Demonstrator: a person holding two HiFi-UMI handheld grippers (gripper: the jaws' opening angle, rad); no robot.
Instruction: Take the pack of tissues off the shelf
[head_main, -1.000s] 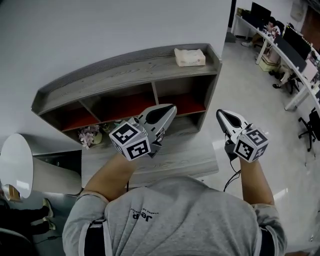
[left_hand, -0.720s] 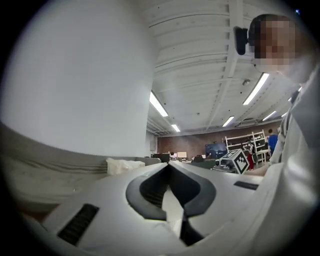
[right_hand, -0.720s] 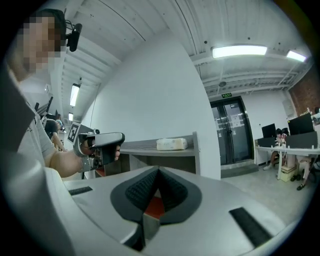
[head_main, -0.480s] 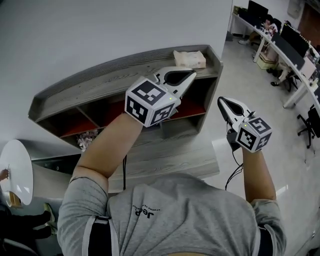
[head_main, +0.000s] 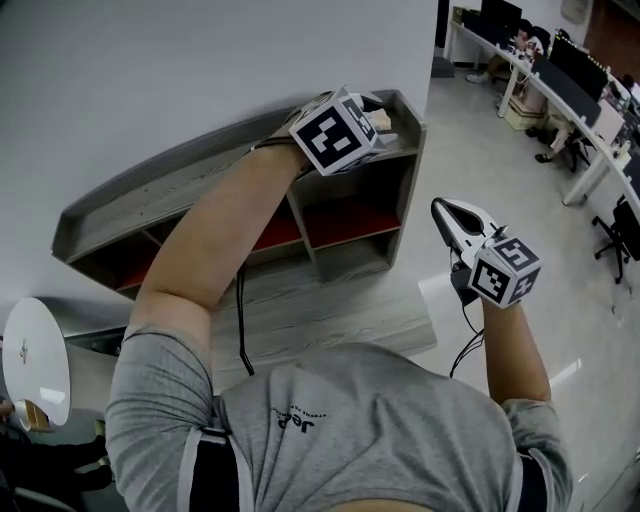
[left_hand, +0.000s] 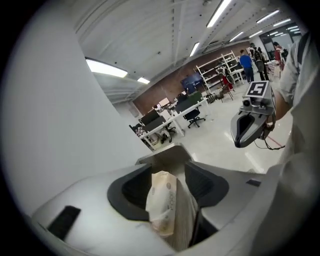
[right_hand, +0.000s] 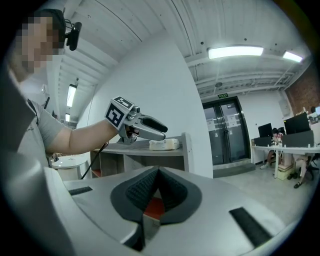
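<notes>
The pack of tissues (left_hand: 162, 200), pale and soft, lies on the top board of the grey wooden shelf (head_main: 150, 195) near its right end. My left gripper (left_hand: 169, 167) reaches over that board, its jaws are opening, and the pack sits between them with shelf wood showing beside it. From the head view only a corner of the pack (head_main: 382, 120) shows past the left gripper (head_main: 378, 108). The right gripper view shows the pack (right_hand: 165, 144) just under the left gripper (right_hand: 161, 128). My right gripper (head_main: 455, 215) hangs in the air right of the shelf, shut and holding nothing.
Red-backed compartments (head_main: 345, 215) lie under the top board, with a grey ledge (head_main: 330, 310) in front. A white round object (head_main: 35, 360) stands at lower left. Desks with monitors and seated people (head_main: 560, 90) run along the far right. Glass doors (right_hand: 230, 135) stand behind the shelf.
My left gripper has risen from above the lower ledge and reached forward to the tissue pack on the top board. The right gripper has hardly moved.
</notes>
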